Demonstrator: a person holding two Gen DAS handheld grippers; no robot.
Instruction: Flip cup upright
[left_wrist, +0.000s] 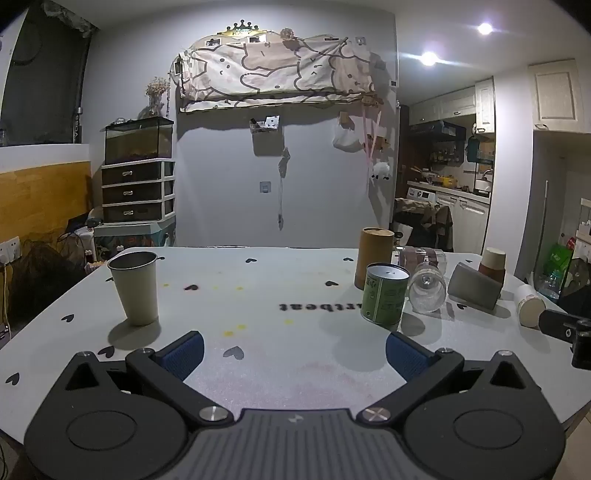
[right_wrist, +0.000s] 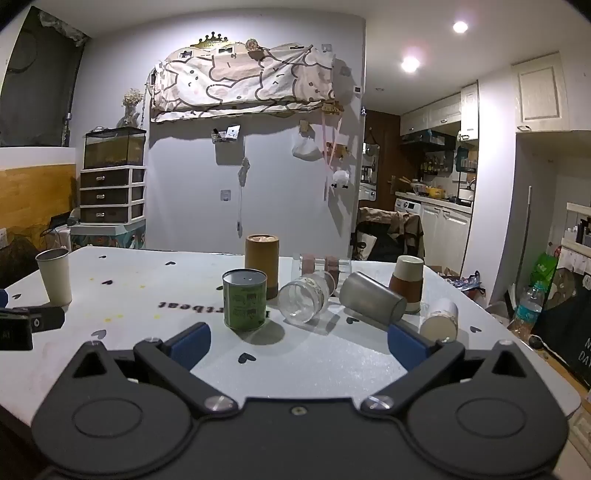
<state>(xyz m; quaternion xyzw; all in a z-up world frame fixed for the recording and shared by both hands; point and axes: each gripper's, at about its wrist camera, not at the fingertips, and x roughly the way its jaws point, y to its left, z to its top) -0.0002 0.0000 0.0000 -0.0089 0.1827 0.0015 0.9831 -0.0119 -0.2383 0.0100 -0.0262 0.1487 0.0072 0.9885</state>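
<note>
Blue-padded jaws of both grippers, left (left_wrist: 293, 350) and right (right_wrist: 299, 343), spread wide, level above table (left_wrist: 258, 295)

The left claw (left_wrist: 293, 350) hangs wide open over the tabletop (left_wrist: 258, 295), gripping nothing. A steel cup (left_wrist: 135, 288) stands upright at left. At right, a green can (left_wrist: 386, 293) stands beside a toppled glass (left_wrist: 426, 291) and a grey cup (left_wrist: 476, 288) lying on its side.

Each gripper, left gripper (left_wrist: 294, 349) and right gripper (right_wrist: 299, 345), is black with blue pads and silver screws.
</note>
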